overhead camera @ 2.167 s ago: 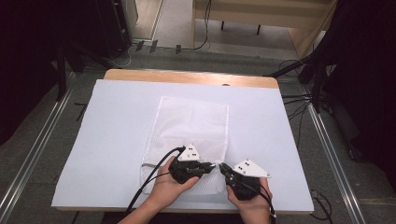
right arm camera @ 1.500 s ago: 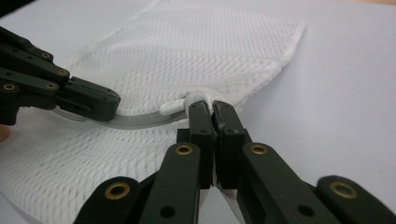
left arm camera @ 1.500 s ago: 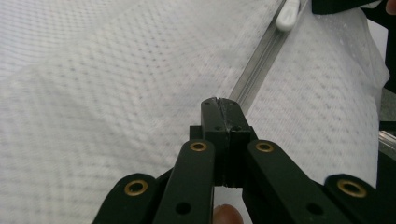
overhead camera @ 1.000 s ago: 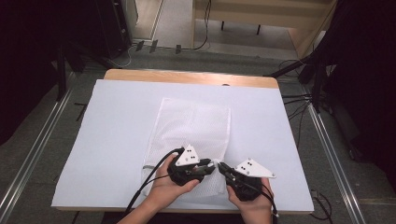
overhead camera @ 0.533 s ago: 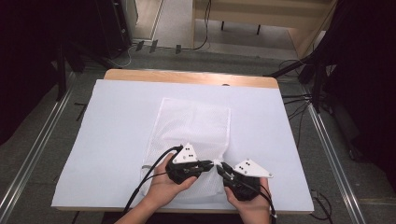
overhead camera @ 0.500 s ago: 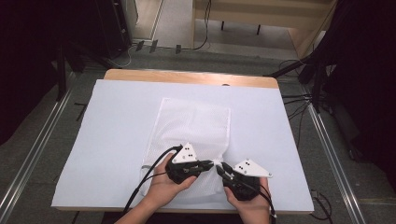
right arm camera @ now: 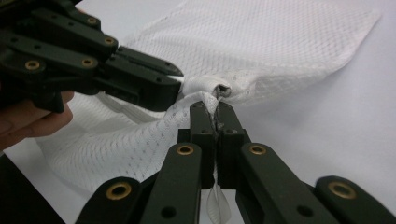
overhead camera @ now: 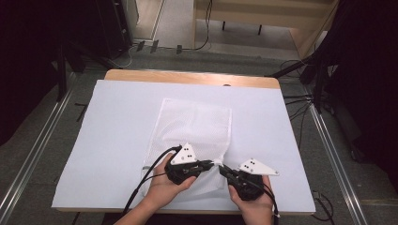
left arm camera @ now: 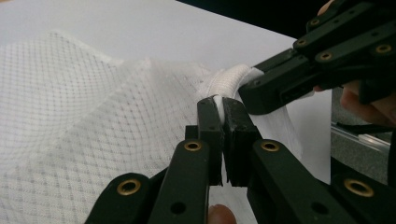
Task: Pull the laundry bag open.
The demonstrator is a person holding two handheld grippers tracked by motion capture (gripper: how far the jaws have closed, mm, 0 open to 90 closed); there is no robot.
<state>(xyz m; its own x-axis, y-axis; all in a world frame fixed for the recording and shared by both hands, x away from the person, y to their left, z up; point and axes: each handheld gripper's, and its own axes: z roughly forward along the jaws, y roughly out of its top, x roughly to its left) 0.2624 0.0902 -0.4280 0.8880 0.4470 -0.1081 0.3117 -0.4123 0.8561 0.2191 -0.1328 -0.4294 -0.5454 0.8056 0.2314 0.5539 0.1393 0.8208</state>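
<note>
We are pinching the mesh bag (overhead camera: 197,129) at its near hem with both tools, left tool (left arm camera: 223,106) and right tool (right arm camera: 215,108) clamped side by side, bag stretching away across the bench (overhead camera: 117,122)

The near edge of the mesh bag (overhead camera: 197,126) is covered by both hands in the high view. The forearms are cut off at the bottom edge. The bench's (overhead camera: 187,77) far surroundings are lost in darkness.
</note>
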